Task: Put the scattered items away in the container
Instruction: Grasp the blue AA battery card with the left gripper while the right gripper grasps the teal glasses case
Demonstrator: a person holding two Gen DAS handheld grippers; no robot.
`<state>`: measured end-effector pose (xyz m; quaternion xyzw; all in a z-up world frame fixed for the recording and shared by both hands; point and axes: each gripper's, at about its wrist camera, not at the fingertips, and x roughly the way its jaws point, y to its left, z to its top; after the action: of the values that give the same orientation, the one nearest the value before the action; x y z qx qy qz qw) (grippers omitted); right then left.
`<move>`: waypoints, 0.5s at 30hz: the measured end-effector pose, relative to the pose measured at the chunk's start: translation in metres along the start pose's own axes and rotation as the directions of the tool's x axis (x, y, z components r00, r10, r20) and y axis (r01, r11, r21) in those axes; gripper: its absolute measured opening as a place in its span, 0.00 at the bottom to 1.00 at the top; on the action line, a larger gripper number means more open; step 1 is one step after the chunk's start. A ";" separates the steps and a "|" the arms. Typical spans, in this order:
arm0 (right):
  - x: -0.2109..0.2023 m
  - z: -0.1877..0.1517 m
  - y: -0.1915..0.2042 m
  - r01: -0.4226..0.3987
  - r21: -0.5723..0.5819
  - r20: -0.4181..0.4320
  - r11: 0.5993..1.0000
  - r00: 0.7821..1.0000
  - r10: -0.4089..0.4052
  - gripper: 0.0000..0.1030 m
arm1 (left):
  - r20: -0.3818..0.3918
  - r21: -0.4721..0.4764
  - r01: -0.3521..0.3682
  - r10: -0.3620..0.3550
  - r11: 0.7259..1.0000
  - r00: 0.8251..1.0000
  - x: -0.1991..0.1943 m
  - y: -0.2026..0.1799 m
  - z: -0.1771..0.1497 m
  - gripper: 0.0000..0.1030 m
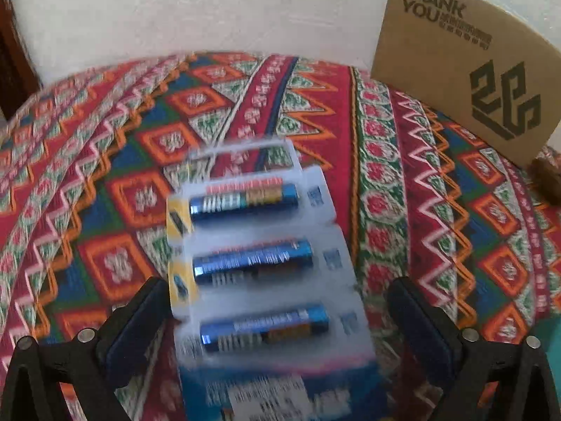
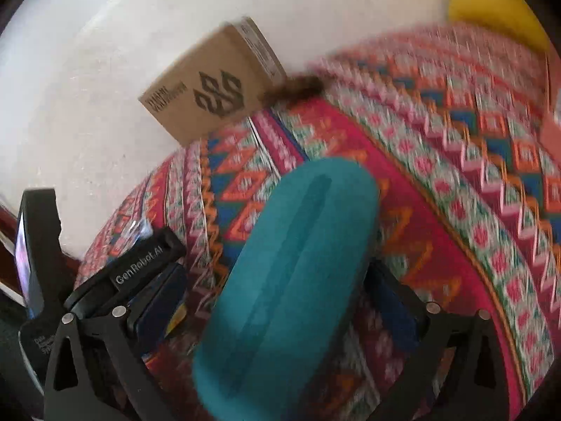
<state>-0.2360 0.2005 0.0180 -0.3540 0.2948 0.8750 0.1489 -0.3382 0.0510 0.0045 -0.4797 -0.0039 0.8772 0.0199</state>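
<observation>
A clear blister pack of blue batteries lies on the patterned cloth, running toward the camera. My left gripper straddles it with jaws wide apart; its left pad is close to the pack's yellow edge and its right pad stands clear, so it is open. In the right wrist view a teal oblong case lies on the cloth between the fingers of my right gripper, which is open, with a gap on the left side. A brown cardboard box printed "THANK YOU" stands at the cloth's far edge.
A brown fuzzy object lies beside the box. A white wall rises behind the cloth. The other gripper's black body sits close on the left of the right wrist view. Something yellow shows at the far right.
</observation>
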 end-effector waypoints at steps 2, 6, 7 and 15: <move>0.000 -0.001 0.001 0.005 -0.061 -0.017 0.998 1.000 -0.006 0.78 | 0.030 0.035 0.001 -0.002 0.999 1.000 -0.009 0.001 -0.005 0.82; -0.007 -0.004 -0.003 -0.070 -0.145 -0.099 0.987 0.994 0.056 0.73 | 0.018 0.058 0.044 -0.045 0.997 0.999 -0.036 0.014 -0.036 0.80; -0.011 -0.006 -0.007 -0.088 -0.150 -0.121 0.985 0.990 0.070 0.73 | 0.014 0.064 0.046 -0.047 0.997 0.999 -0.043 0.017 -0.047 0.80; -0.090 -0.062 -0.045 -0.102 -0.339 -0.204 0.935 0.978 0.032 0.73 | -0.034 0.098 0.084 -0.081 0.992 0.996 -0.121 0.038 -0.159 0.80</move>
<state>-0.1179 0.1927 0.0273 -0.4484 0.1606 0.8790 0.0243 -0.1397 0.0062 0.0196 -0.4907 0.0202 0.8674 0.0802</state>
